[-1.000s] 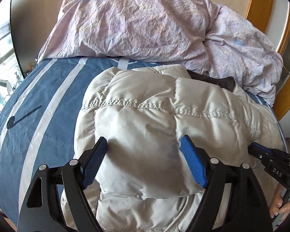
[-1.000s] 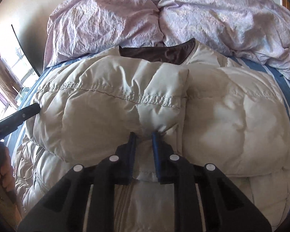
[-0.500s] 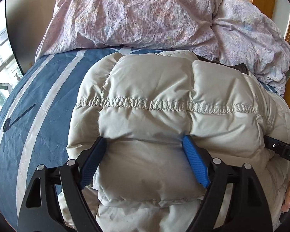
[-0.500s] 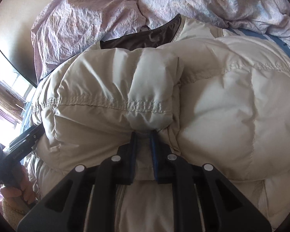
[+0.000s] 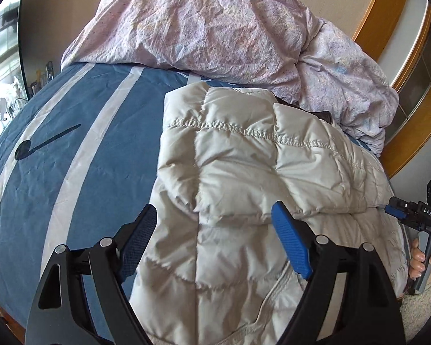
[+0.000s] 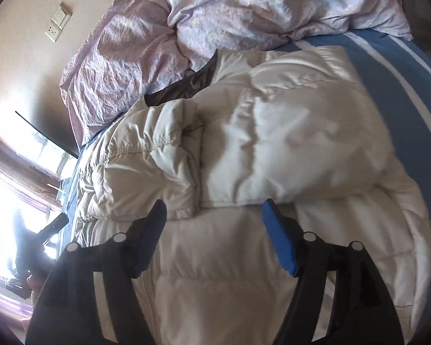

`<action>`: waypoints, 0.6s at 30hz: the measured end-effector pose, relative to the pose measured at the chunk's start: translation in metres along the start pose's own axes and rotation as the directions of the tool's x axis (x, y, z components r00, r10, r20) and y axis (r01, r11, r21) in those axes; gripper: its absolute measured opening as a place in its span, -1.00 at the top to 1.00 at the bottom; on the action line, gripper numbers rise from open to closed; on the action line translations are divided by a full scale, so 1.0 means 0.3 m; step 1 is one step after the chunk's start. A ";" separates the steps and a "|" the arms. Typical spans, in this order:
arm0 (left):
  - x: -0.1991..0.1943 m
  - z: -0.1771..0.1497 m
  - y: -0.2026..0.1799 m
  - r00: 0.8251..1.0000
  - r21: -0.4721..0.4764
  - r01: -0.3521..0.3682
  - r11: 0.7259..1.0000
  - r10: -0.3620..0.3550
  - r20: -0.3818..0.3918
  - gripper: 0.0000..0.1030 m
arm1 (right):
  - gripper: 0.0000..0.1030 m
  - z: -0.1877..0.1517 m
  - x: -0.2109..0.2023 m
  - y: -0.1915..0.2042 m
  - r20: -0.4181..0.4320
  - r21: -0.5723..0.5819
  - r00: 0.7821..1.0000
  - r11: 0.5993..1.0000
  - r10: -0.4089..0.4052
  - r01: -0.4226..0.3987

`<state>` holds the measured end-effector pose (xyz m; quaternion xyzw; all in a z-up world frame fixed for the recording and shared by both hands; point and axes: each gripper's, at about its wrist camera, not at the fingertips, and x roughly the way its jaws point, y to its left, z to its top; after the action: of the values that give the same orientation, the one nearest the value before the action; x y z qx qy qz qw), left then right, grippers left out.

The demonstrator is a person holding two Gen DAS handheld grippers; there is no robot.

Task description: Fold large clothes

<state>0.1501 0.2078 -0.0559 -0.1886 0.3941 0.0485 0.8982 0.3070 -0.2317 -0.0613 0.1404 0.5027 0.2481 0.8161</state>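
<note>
A cream quilted down jacket (image 5: 244,178) lies on the blue striped bed (image 5: 71,143), its sleeves folded in over the body. It also shows in the right wrist view (image 6: 273,143), with its dark brown collar lining (image 6: 186,86) toward the duvet. My left gripper (image 5: 215,238) is open and empty, hovering above the jacket's lower part. My right gripper (image 6: 215,235) is open and empty above the jacket, just below the folded sleeves. It also shows at the right edge of the left wrist view (image 5: 416,218).
A crumpled lilac duvet (image 5: 215,28) is piled at the head of the bed. A wooden bed frame (image 5: 388,14) curves along the right. A wall socket plate (image 6: 57,23) and a bright window (image 6: 8,201) are on the left in the right wrist view.
My right gripper has opened and let go of the jacket fold it pinched, then drawn back. My left gripper has pulled back, and the jacket has settled flatter on the bed.
</note>
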 end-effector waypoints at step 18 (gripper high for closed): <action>-0.196 -0.313 0.305 0.966 -0.152 0.228 0.962 -0.243 -0.088 -0.60 | -0.41 -0.347 -0.378 -0.622 -0.057 0.284 0.997 0.958 0.049 -0.031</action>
<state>0.0236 0.2604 -0.0988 -0.2993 0.4114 -0.0411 0.8600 0.2213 -0.4521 -0.1127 0.2576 0.5557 0.1945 0.7662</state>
